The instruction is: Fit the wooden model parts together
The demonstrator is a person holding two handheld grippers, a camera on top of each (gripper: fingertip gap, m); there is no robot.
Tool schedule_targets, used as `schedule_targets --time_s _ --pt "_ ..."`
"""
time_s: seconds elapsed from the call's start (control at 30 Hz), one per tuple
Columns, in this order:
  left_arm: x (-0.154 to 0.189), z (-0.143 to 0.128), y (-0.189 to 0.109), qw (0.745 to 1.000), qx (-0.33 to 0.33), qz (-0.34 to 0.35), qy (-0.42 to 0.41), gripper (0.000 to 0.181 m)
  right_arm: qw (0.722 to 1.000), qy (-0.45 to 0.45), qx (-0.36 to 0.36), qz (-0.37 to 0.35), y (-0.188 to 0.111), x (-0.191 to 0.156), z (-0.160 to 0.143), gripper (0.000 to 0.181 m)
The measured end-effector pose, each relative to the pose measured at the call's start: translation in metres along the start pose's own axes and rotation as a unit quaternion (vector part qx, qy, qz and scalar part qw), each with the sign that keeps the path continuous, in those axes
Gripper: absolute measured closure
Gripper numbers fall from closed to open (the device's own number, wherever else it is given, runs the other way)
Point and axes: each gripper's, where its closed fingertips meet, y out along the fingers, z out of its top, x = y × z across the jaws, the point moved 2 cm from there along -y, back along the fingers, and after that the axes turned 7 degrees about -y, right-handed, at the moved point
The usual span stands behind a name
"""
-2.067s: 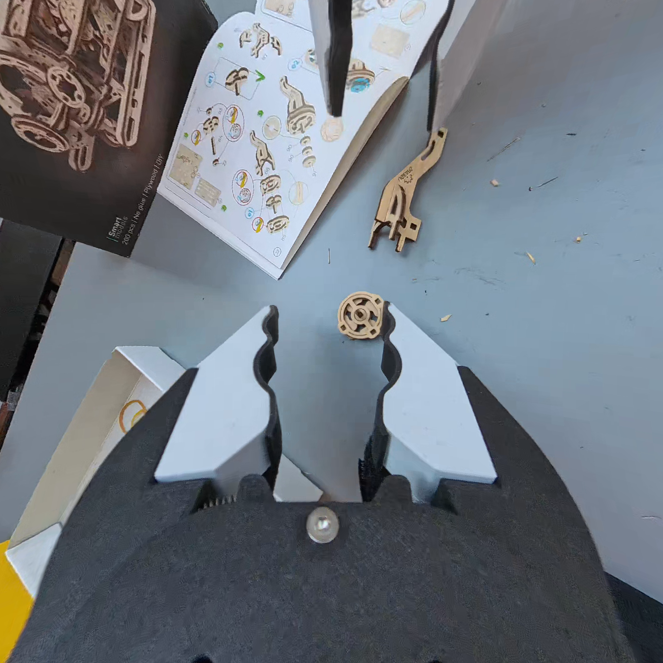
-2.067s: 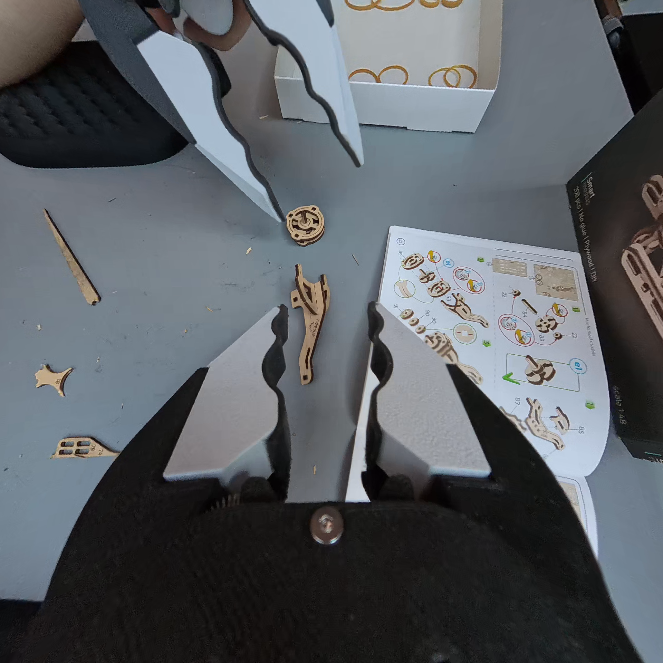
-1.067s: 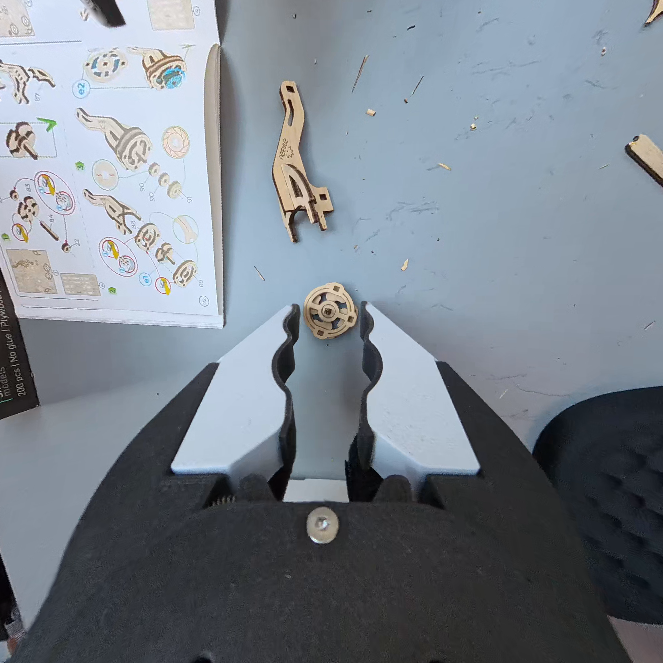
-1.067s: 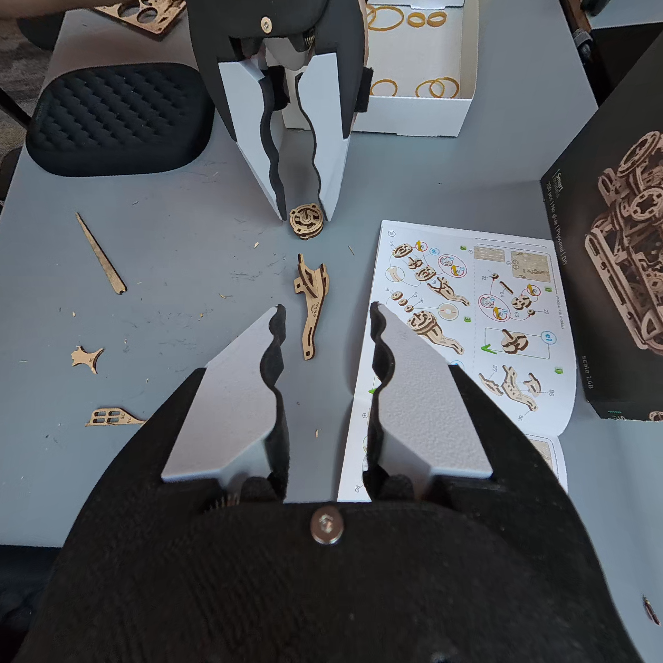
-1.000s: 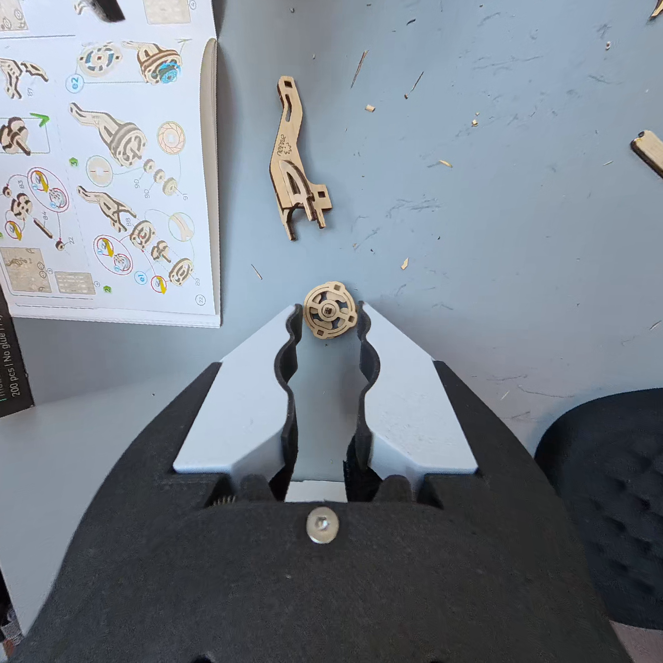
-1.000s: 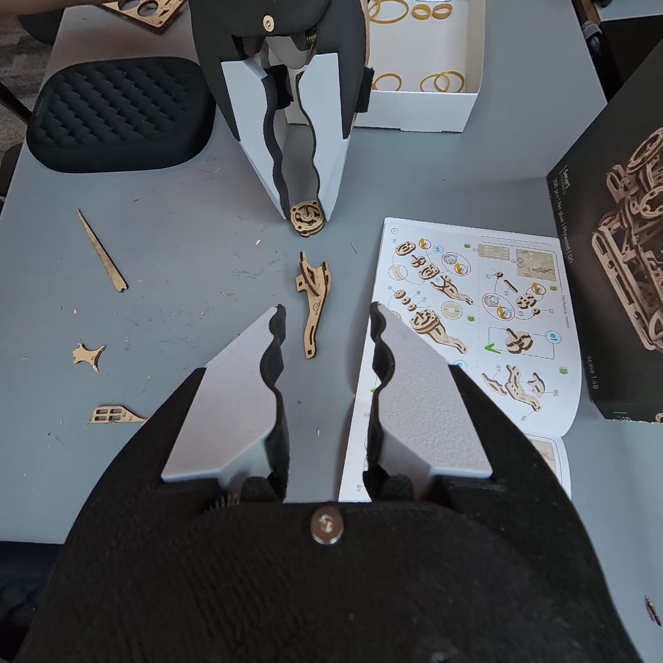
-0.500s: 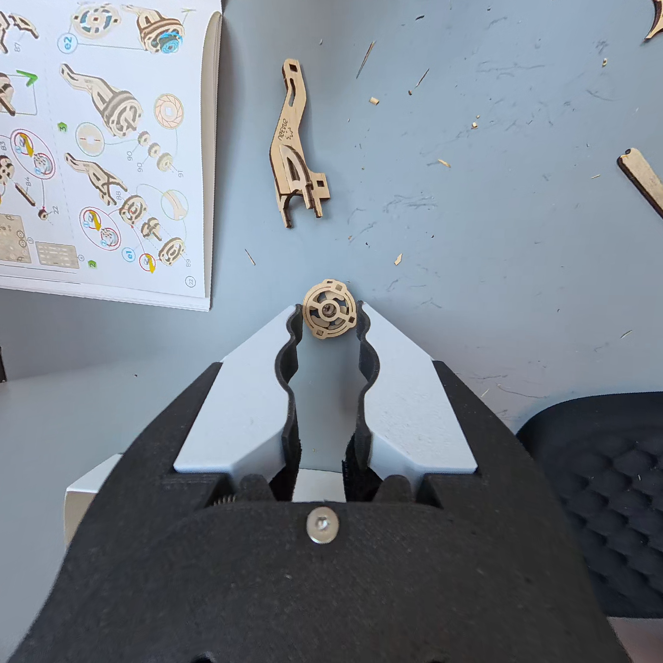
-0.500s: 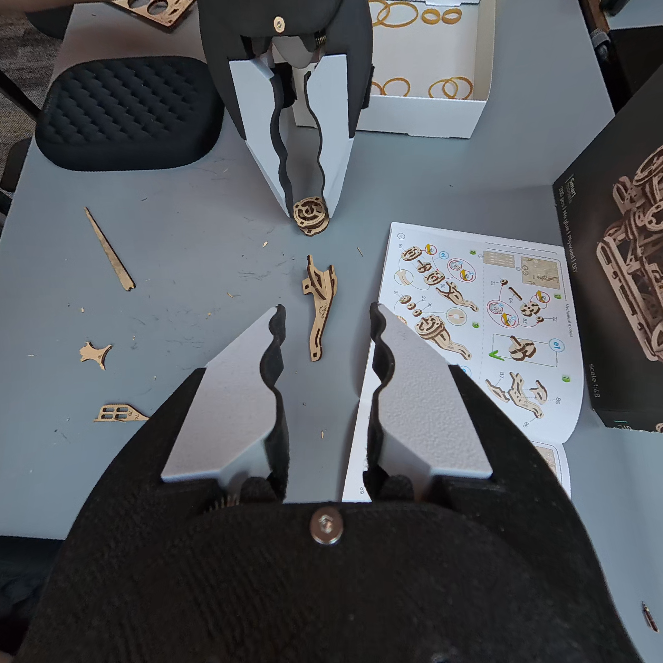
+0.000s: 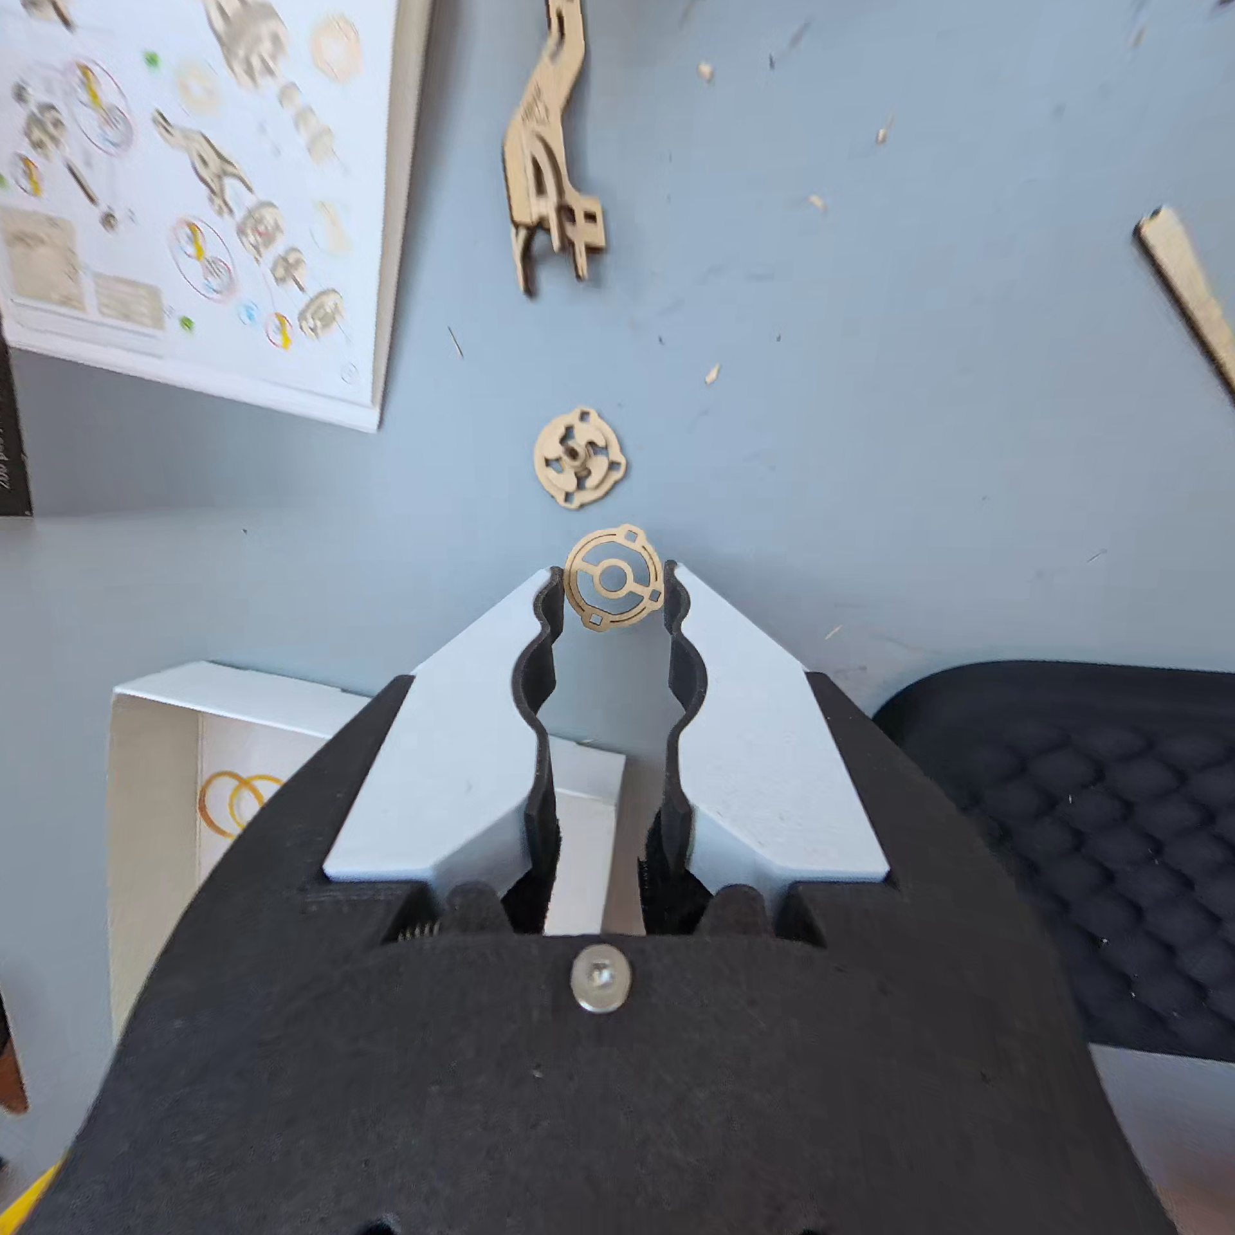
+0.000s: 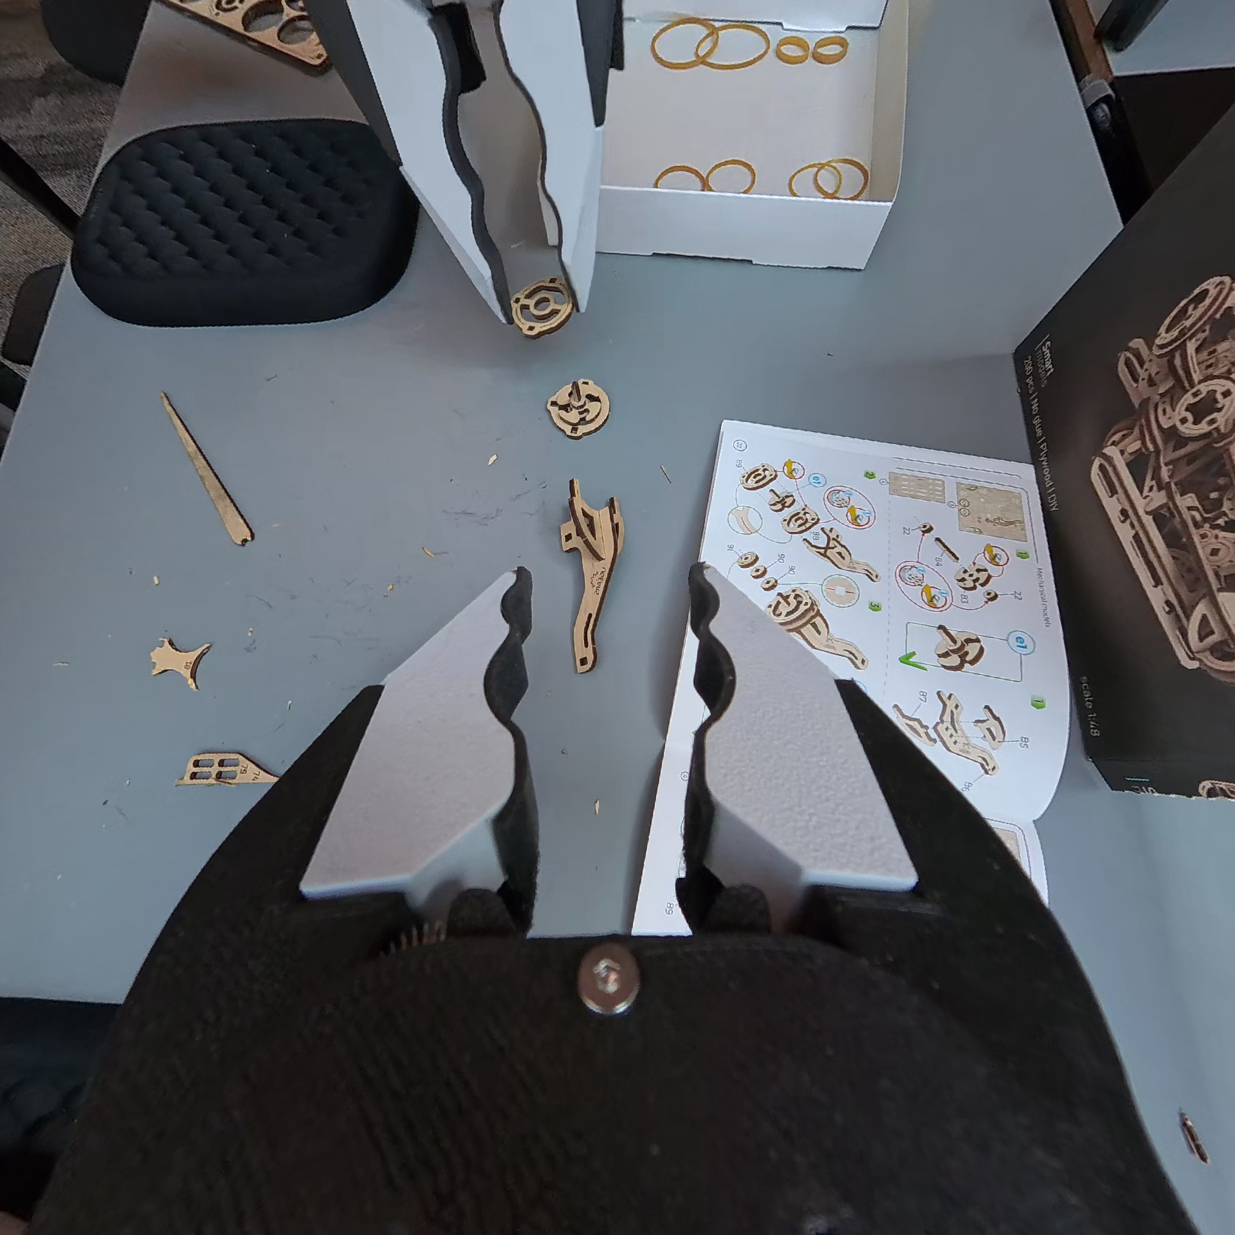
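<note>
My left gripper point(image 9: 611, 578) is shut on a thin wooden ring disc point(image 9: 618, 618) and holds it by its rim at the fingertips, lifted above the grey table. The ring disc also shows in the right wrist view point(image 10: 541, 307), in the far left gripper point(image 10: 538, 304). A second wooden disc with a short centre pin point(image 9: 578, 458) lies flat on the table just ahead of it point(image 10: 578, 407). A long lever-shaped wooden part point(image 9: 544, 160) lies beyond it. My right gripper point(image 10: 608, 578) is open and empty, above the near end of that lever part point(image 10: 591, 575).
An open instruction booklet point(image 10: 869, 601) and a black kit box point(image 10: 1149, 534) lie to the right. A white box with rubber bands point(image 10: 735, 227) and a black cushion point(image 10: 234, 220) are at the far side. A wooden sliver point(image 10: 207, 471) and scraps point(image 10: 179, 658) lie to the left. Tip to tip, the grippers are about 15 cm apart.
My left gripper shut on the round wooden piece and rose; the top ring disc came away in it, leaving the disc with the pin on the table. My right gripper hardly moved.
</note>
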Motion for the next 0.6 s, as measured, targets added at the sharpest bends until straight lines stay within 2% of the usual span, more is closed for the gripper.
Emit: schedule_targets --time_s 0.03,0.27,0.37,0.4,0.43,0.5,0.6 --pt "0.002 -0.007 0.003 1.0 -0.021 0.009 0.006 0.152 1.0 0.0 0.001 0.0 0.0 0.0 0.001 0.134" --pt "0.012 -0.019 0.014 0.997 -0.073 0.012 0.026 0.147 1.0 -0.003 -0.006 0.002 0.001 -0.002 0.0 0.134" --pt "0.012 -0.019 0.014 0.997 -0.071 0.004 0.004 0.143 1.0 -0.004 -0.008 0.0 0.001 -0.002 -0.001 0.134" --pt "0.009 -0.02 0.014 0.997 -0.071 0.01 0.0 0.134 1.0 -0.004 -0.007 -0.001 0.0 -0.002 0.0 0.134" --pt "0.006 -0.019 0.012 0.998 -0.067 0.019 -0.001 0.129 1.0 -0.003 -0.005 -0.001 0.0 -0.001 0.0 0.134" --pt "0.0 -0.007 0.006 0.999 -0.027 0.029 -0.003 0.133 1.0 -0.003 -0.003 -0.003 -0.001 0.0 0.0 0.134" --pt "-0.006 0.02 0.004 0.998 0.039 0.042 0.005 0.147 1.0 -0.002 -0.002 -0.001 -0.001 0.0 0.0 0.134"
